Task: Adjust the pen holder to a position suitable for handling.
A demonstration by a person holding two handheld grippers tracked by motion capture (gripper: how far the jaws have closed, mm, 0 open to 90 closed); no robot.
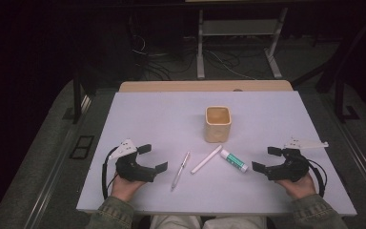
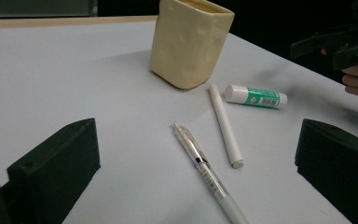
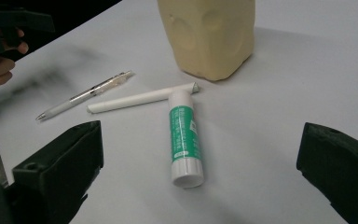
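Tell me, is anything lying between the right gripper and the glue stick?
Nothing visible is. The right gripper has its jaws open toward the glue stick, with bare table between them. The white stick lies beyond the glue stick.

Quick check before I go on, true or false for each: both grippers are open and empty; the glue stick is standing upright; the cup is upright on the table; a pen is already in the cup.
1. The left gripper and right gripper are open and empty. True.
2. The glue stick stands upright. False: it lies flat on the table.
3. The cup is upright. True.
4. The clear pen is in the cup. False: it lies on the table beside the white pen.
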